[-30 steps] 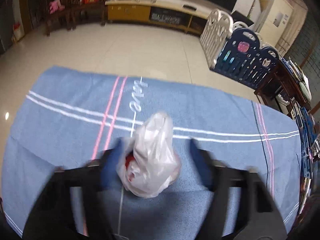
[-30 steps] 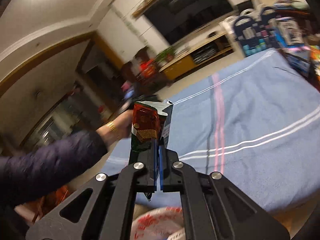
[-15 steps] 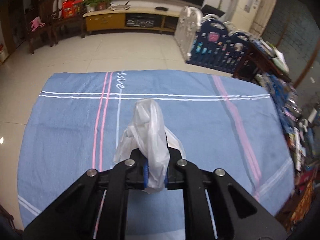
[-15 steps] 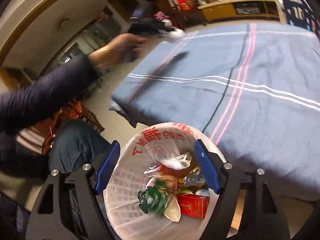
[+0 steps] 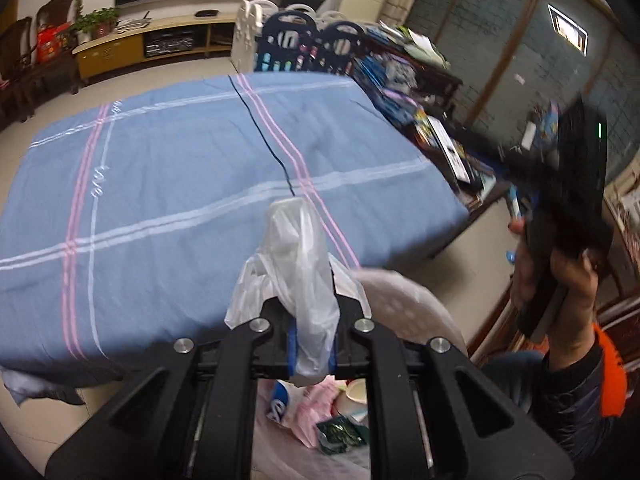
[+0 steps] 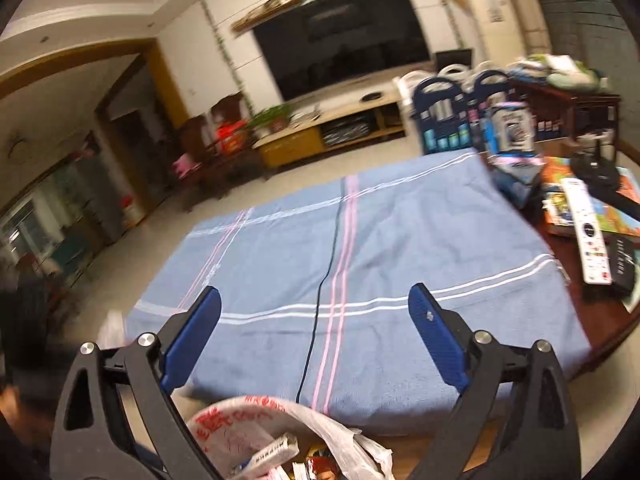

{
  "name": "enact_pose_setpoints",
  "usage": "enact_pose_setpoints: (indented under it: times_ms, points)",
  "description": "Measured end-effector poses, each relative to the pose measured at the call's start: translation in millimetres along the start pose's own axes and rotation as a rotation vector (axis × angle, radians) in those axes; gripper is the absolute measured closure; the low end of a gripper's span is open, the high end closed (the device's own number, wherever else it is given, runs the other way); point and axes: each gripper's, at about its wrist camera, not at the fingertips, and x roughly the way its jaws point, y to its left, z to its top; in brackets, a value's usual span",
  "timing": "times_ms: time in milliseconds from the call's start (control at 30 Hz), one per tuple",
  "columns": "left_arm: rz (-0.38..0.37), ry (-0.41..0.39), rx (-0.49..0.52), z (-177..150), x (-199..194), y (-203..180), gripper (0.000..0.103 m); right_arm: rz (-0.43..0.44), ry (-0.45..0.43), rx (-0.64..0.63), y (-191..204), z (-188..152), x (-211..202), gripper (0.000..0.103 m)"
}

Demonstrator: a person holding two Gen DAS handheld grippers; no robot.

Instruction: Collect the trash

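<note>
Trash came first for us: a crumpled white plastic bag (image 5: 298,280) sat clenched in our left gripper (image 5: 312,346), its blue pads squeezing the bag's lower part while the knotted top stood up past the fingertips. We held it at the near edge of the bench (image 5: 168,184), which was covered in a blue cloth, with the lined bin (image 5: 416,308) just below and to the right. Wrappers already lay inside the bin. Further right, our right hand (image 5: 560,280) carried the right gripper (image 6: 314,336). That gripper's jaws had just been opening and stood wide apart with nothing between them, above the bin's printed liner (image 6: 244,420).

We judged that the bag could miss. Only part of it hung over the bin's rim, so letting go too soon might drop it on the floor or the cloth. Thin plastic could also cling to the pads and fall late.
</note>
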Motion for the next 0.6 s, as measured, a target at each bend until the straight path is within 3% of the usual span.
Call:
enact_pose_setpoints:
  times_ms: [133,200,267,300,400,467,600]
  points:
    - [-0.018,0.058,0.035,-29.6,26.3,-25.3,0.089,-0.075,-0.065,-0.003,12.2,-13.0,-9.1,0.007]
    - [0.005,0.089,0.093,-43.2,39.3,-38.1,0.074,-0.093,-0.054,-0.006,9.8,-19.1,-12.6,0.006]
    - [0.03,0.076,0.11,-50.3,42.5,-39.1,0.019,-0.098,-0.03,-0.017,15.1,-29.8,-10.4,0.006]
    - [0.062,0.042,0.114,-50.5,37.1,-34.8,0.014,-0.1,-0.023,-0.024,13.5,-30.0,-10.2,0.006]
    - [0.106,-0.022,0.131,-45.5,13.7,-22.0,0.014,-0.11,0.0,-0.069,24.8,-38.7,-11.7,0.006]
    - [0.154,-0.066,0.114,-41.0,-7.2,-7.0,0.003,-0.108,0.001,-0.098,34.0,-41.6,-12.0,0.006]
    - [0.251,-0.145,0.057,-34.9,-44.1,32.1,0.003,-0.113,0.007,-0.154,55.2,-50.0,-13.6,0.006]
